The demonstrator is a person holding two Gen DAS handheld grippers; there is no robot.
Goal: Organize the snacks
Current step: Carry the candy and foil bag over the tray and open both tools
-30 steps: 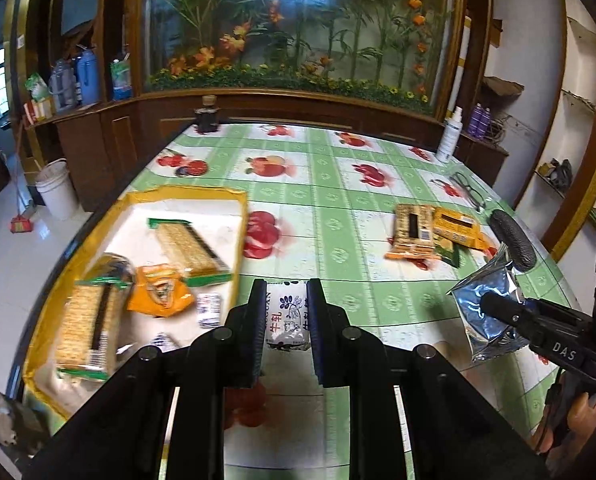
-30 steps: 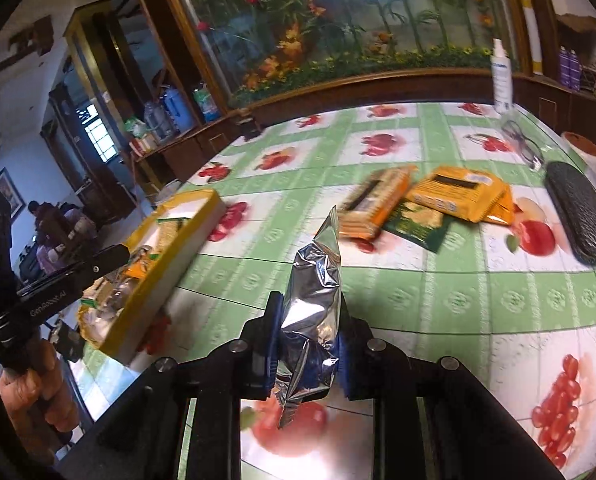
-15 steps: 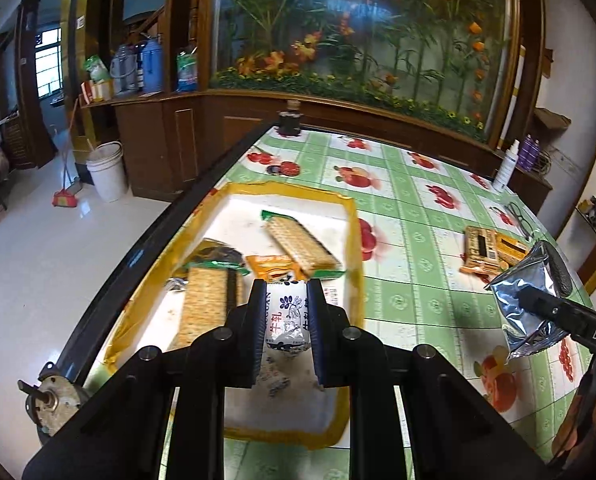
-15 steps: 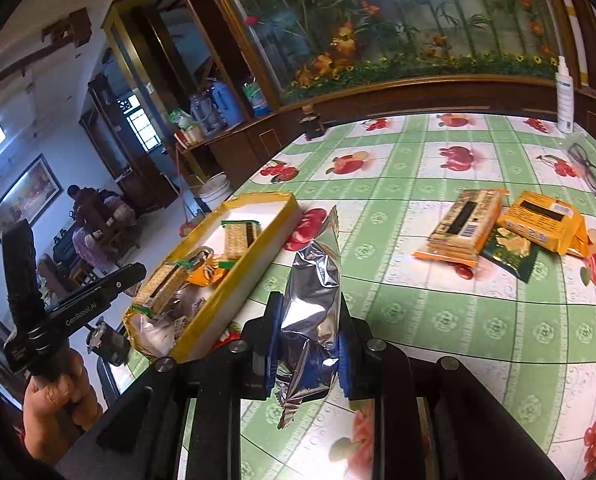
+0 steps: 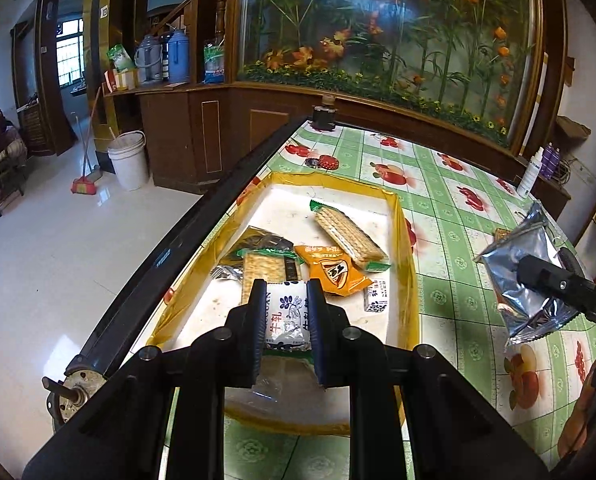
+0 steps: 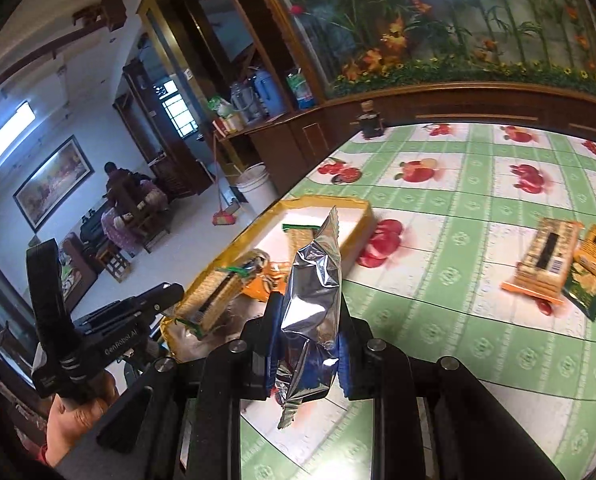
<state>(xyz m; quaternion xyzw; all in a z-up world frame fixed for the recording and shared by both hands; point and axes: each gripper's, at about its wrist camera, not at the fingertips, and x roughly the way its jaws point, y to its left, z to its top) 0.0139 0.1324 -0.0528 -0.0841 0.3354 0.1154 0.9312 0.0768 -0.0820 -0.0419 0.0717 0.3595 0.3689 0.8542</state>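
Both hands have swung over toward the yellow-rimmed white tray [image 5: 402, 240], and I'm clamping my left gripper [image 5: 286, 308] on a small white blue-printed candy packet [image 5: 287, 316] above it, my right gripper [image 6: 306, 334] on a crinkly silver foil bag [image 6: 314, 296] alongside.

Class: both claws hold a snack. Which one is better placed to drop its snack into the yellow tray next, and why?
Left. The left claw holds its white candy packet over the yellow tray; the right claw holds its silver pouch over the tablecloth beside the tray.
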